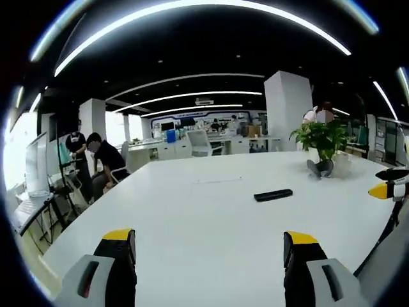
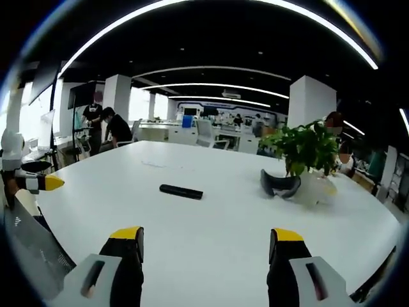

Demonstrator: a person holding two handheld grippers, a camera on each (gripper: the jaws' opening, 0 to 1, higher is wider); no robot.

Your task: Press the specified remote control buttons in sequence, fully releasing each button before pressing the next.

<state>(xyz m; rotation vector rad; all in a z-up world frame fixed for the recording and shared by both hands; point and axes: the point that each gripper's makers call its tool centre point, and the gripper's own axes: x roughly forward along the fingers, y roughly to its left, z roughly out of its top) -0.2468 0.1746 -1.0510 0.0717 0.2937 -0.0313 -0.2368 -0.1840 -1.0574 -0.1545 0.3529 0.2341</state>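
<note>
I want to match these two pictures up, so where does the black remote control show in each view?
Left gripper view: the remote control lies right of centre on the white table, ahead of the open claw.
Right gripper view: the remote control lies left of centre, mid-table.
Shared landmark: the potted plant, standing beyond and right of it in both.

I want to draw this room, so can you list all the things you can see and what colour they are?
remote control: one, black, lying flat near the middle of the table
table: one, white, large
potted plant: one, green leaves, pale pot, at the table's far side
dark curved object: one, black, beside the plant's pot; too small to name
office chair: one, white, beyond the table
pillars: several, white, in the background
ceiling lights: several long white strips
people: two in dark clothes, beside the desks at the far side
left gripper: grey, yellow-tipped black jaws, open
right gripper: same colours, open
</note>
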